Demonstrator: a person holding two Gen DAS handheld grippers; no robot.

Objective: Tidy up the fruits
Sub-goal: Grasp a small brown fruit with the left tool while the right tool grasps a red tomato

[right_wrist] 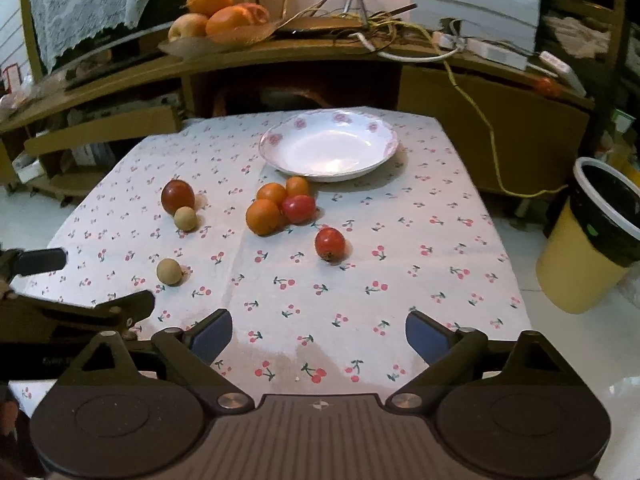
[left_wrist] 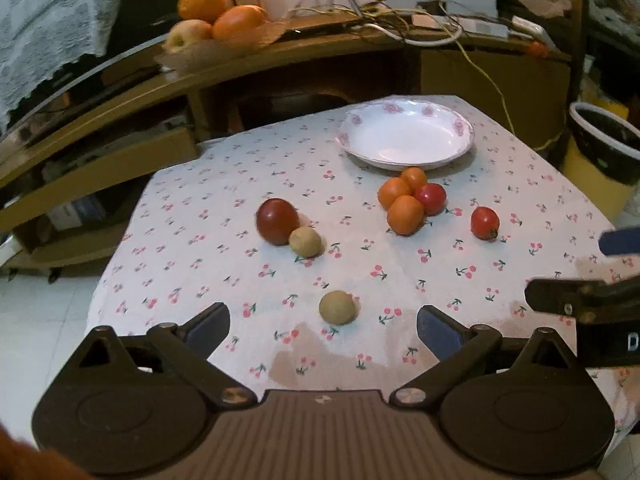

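A white flowered plate (left_wrist: 460, 120) (right_wrist: 280, 136) stands empty at the far side of the cherry-print table. In front of it lies a cluster of three orange fruits (left_wrist: 405, 214) (right_wrist: 264, 216) and a red tomato (left_wrist: 431, 198) (right_wrist: 299, 208). A lone red tomato (left_wrist: 485, 222) (right_wrist: 330, 243) lies to their right. A dark red tomato (left_wrist: 277, 220) (right_wrist: 177, 196) touches a tan longan (left_wrist: 305, 241) (right_wrist: 185, 218) at the left. Another longan (left_wrist: 337, 307) (right_wrist: 169, 271) lies nearest. My left gripper (left_wrist: 323, 326) is open just before that longan. My right gripper (right_wrist: 319, 336) is open and empty over bare cloth.
A wooden desk behind the table carries a tray of oranges and an apple (left_wrist: 208, 20) (right_wrist: 216, 12), cables and twigs. A yellow bin with a black liner (right_wrist: 592, 236) (left_wrist: 604, 148) stands on the floor at the right. Each gripper shows at the other view's edge.
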